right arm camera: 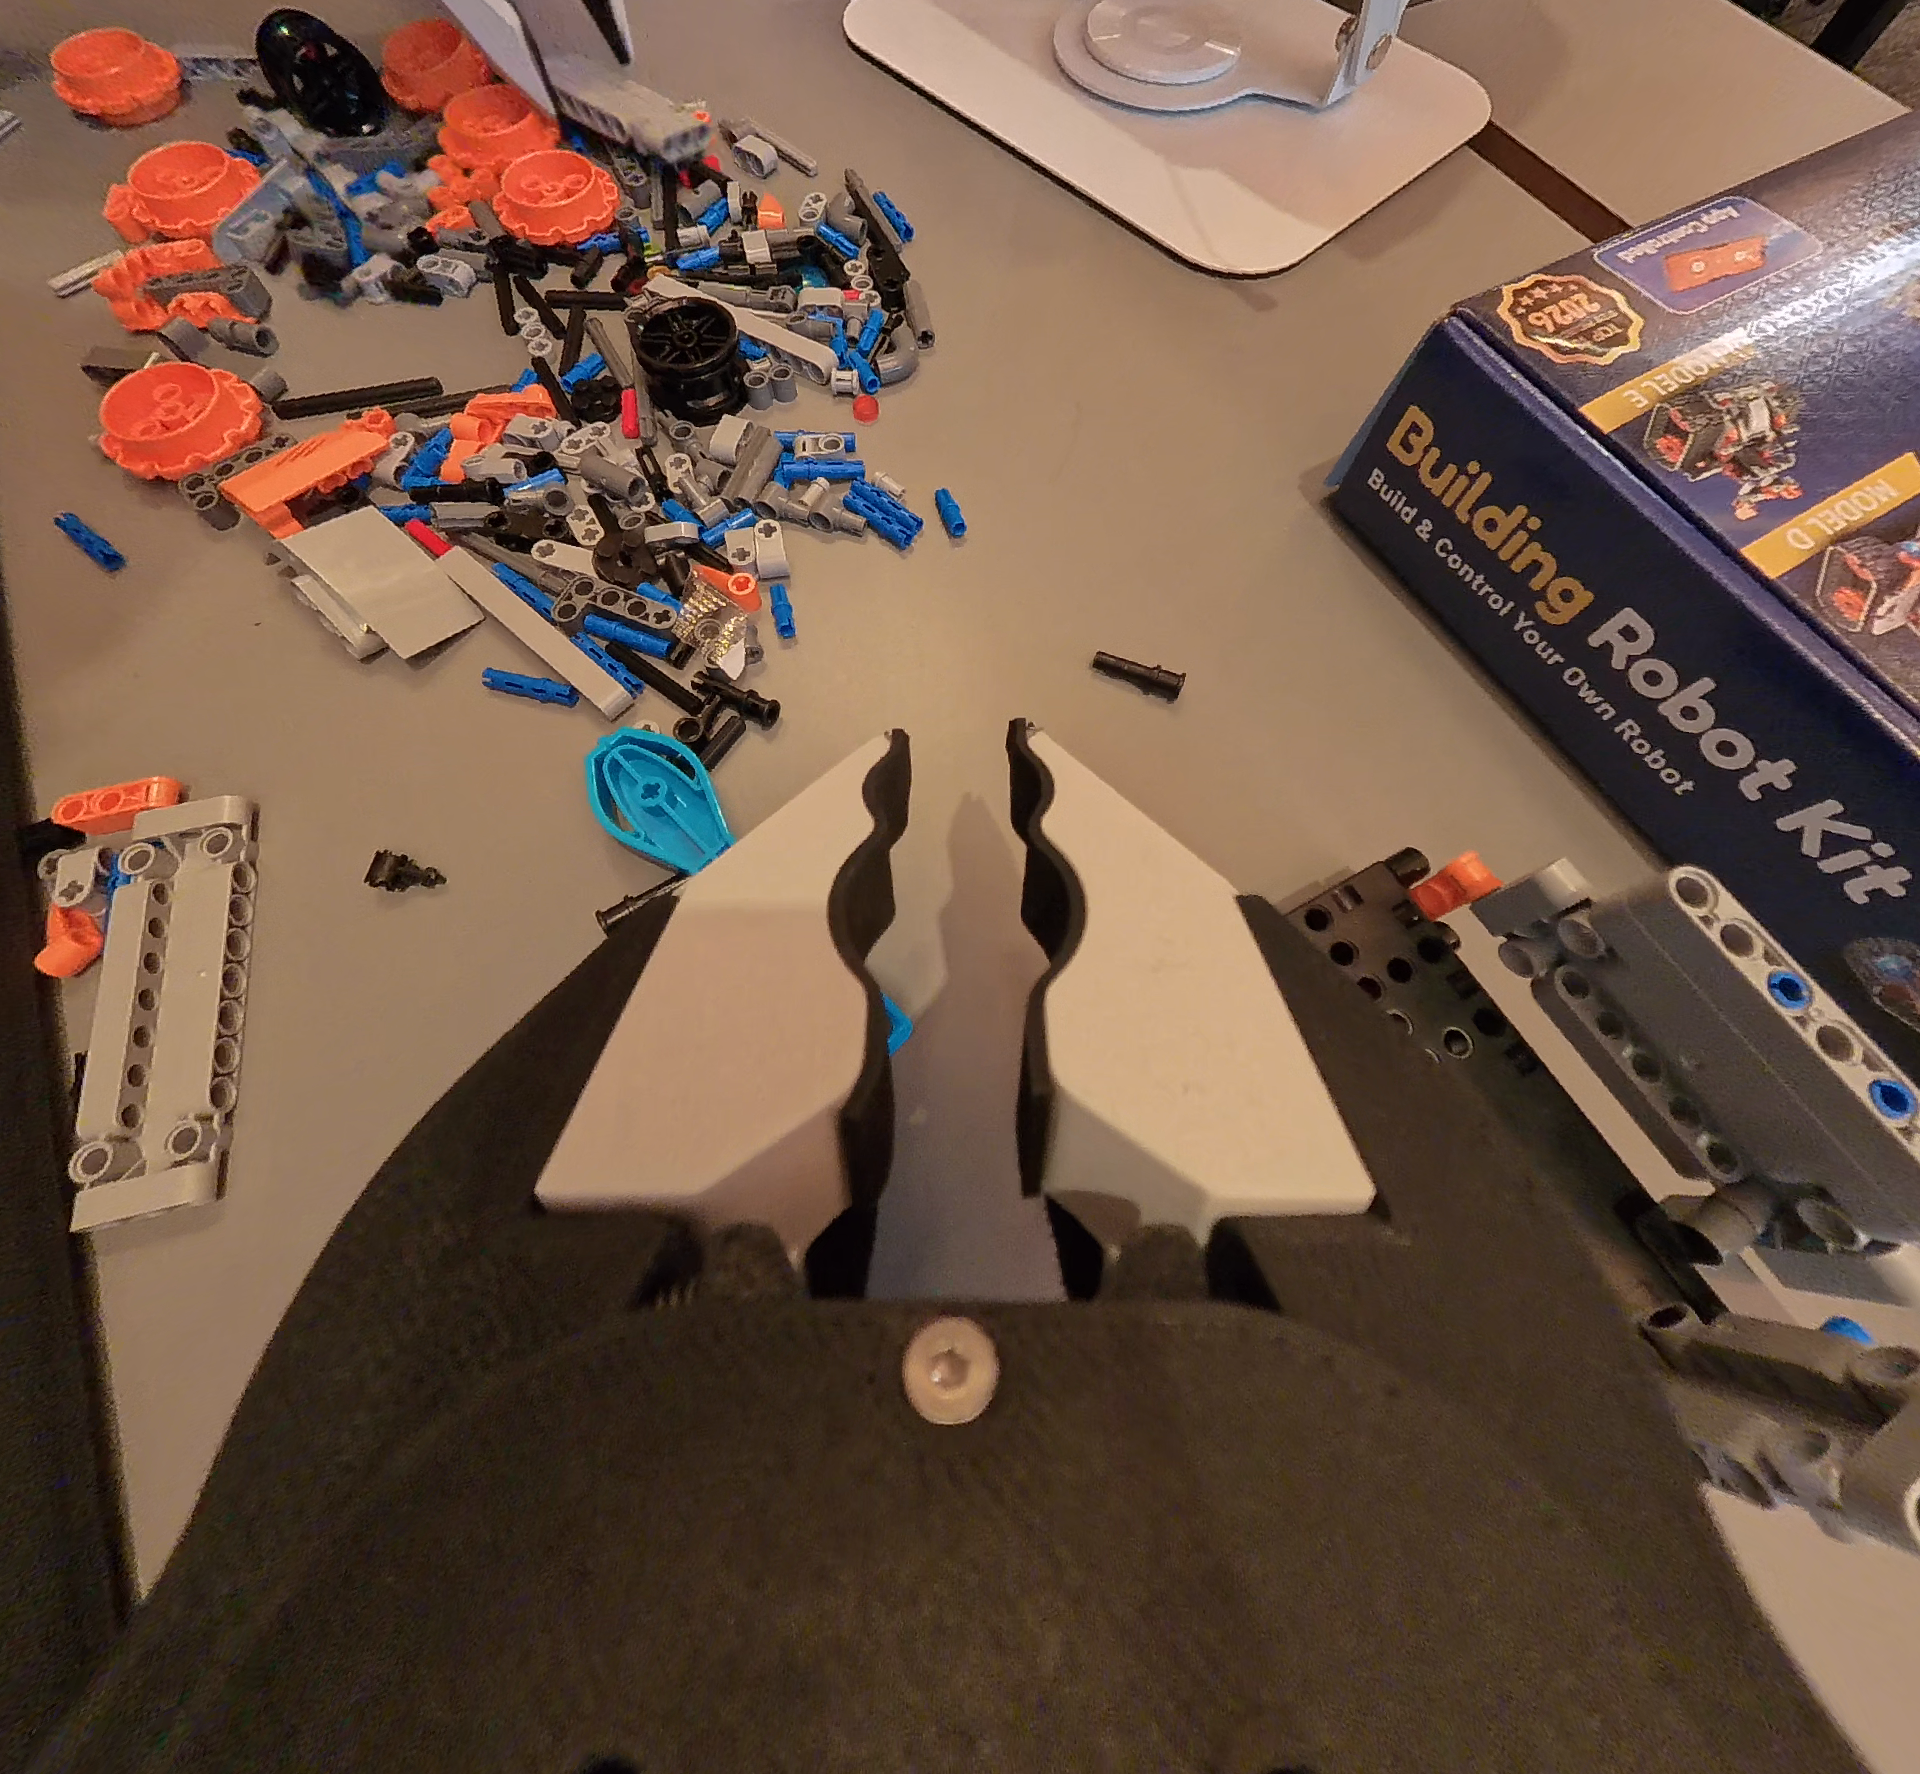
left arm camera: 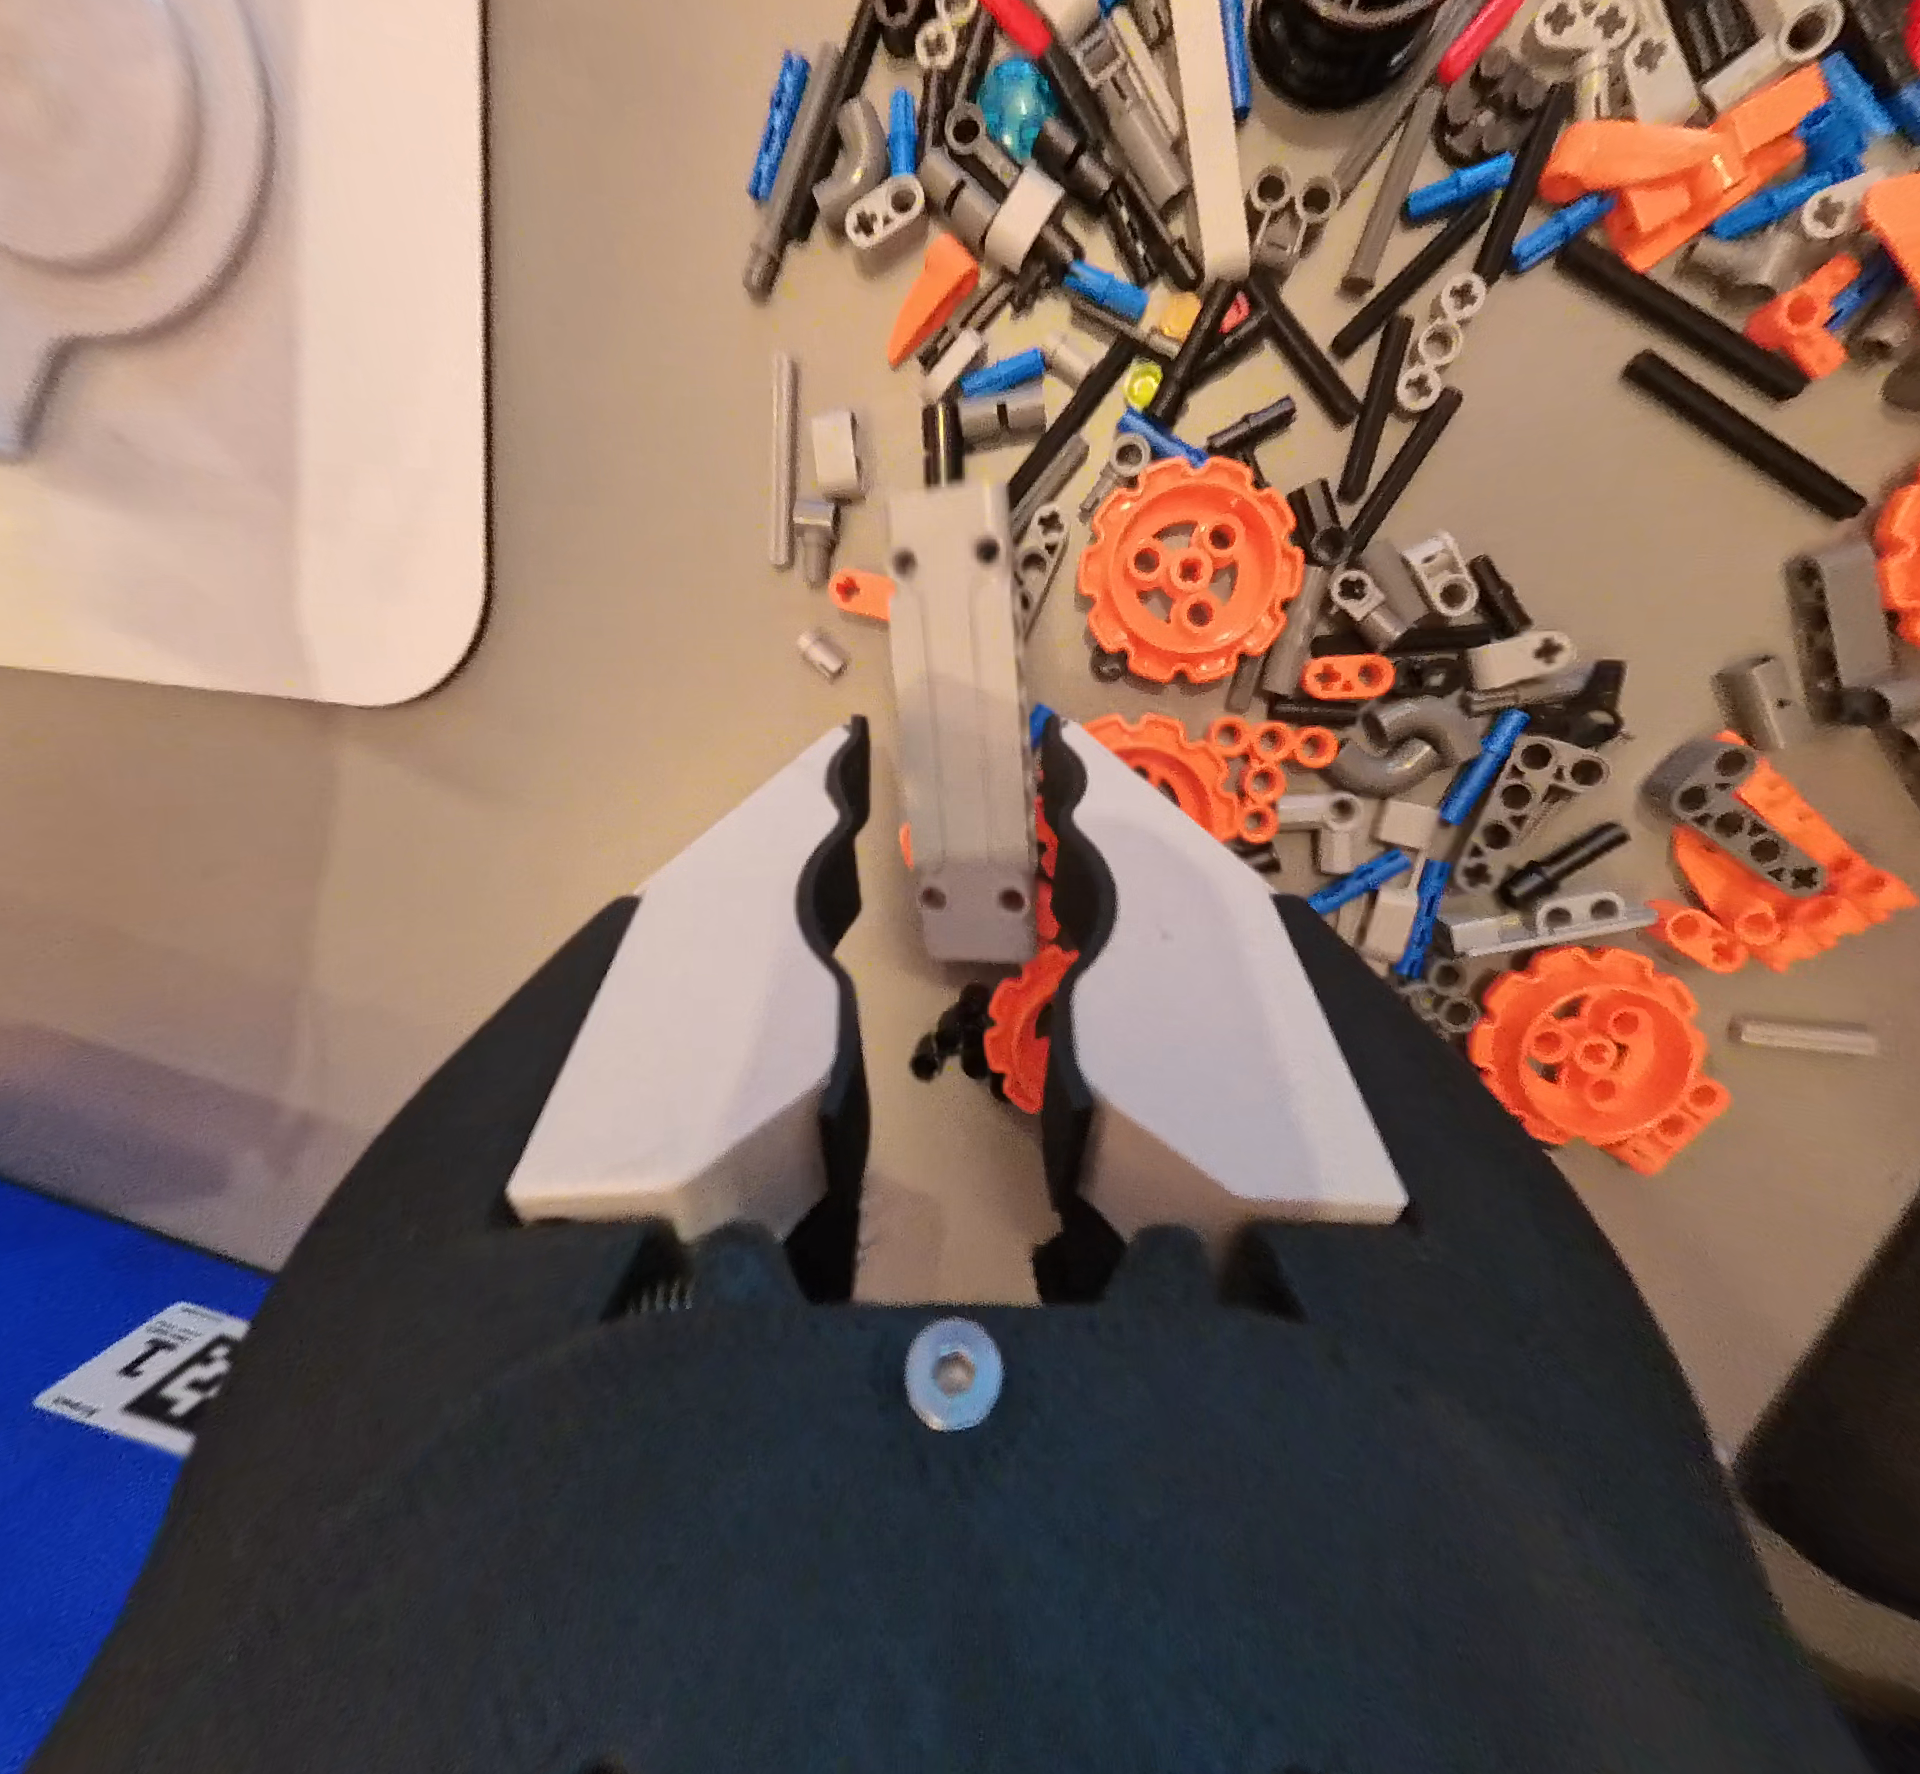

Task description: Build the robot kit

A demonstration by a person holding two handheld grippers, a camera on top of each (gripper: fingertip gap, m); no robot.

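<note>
My left gripper (left arm camera: 954,737) is shut on a long light-grey block (left arm camera: 951,685), which stands between its fingertips above the edge of a pile of small parts (left arm camera: 1351,374). Orange toothed wheels (left arm camera: 1190,571) lie just right of it. In the right wrist view the left gripper (right arm camera: 582,77) shows at the top left with the grey block (right arm camera: 634,114) at its tips. My right gripper (right arm camera: 958,735) is open and empty, low over bare grey table (right arm camera: 1091,477). A turquoise part (right arm camera: 649,799) lies by its left finger and a black pin (right arm camera: 1138,675) lies ahead to the right.
A white monitor-stand base (right arm camera: 1195,93) stands at the back; it also shows in the left wrist view (left arm camera: 260,270). A dark blue kit box (right arm camera: 1662,529) sits at the right. A partly built grey and black assembly (right arm camera: 1714,1049) lies beside my right gripper. A grey frame piece (right arm camera: 156,997) lies at the left edge. Left tips to right tips: about 30 cm. The black pin (right arm camera: 1138,675) lies some 7 cm from my right tips, 30 cm from my left tips.
</note>
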